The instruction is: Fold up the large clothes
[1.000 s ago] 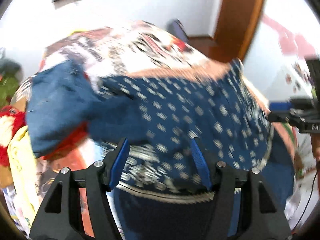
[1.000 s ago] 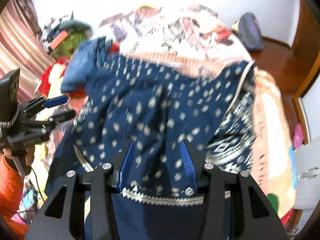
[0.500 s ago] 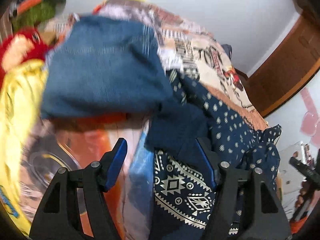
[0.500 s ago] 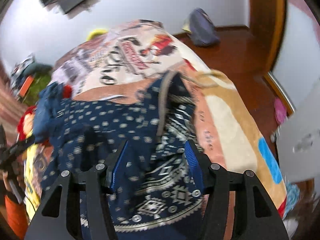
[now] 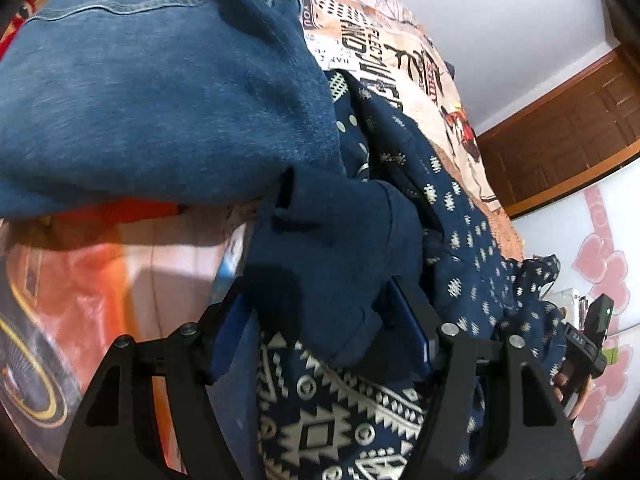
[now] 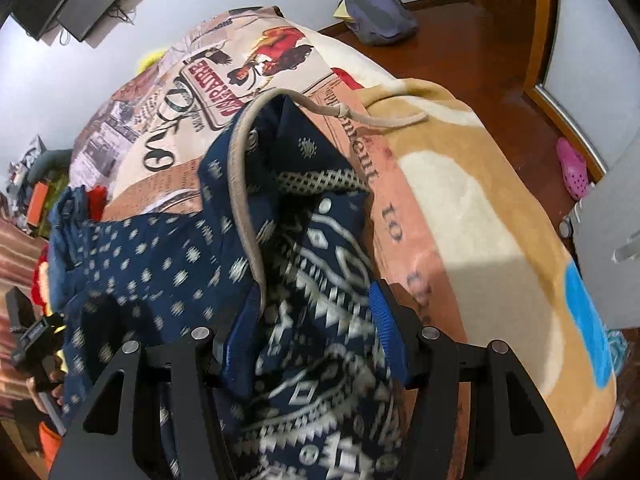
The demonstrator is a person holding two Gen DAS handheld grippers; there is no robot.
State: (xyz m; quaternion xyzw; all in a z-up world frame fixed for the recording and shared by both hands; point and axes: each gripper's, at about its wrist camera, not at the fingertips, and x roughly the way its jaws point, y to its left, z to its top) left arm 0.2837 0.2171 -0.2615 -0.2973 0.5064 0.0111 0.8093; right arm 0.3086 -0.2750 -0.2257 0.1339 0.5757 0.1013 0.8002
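Now that both grippers have swung the navy patterned garment (image 6: 320,280) down onto the bed (image 6: 460,200), the left gripper (image 5: 320,320) and right gripper (image 6: 312,320) each sit spread around bunched cloth, the fold barely begun.

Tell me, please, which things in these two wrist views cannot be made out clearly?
- Left wrist view: the left gripper tips are buried in the navy patterned garment, so jaw contact is hidden.
- Left wrist view: the denim garment runs off the top and left edges.
- Right wrist view: the garment's border print near the right gripper is motion-blurred.
- Right wrist view: the clutter at the far left is too small to identify.
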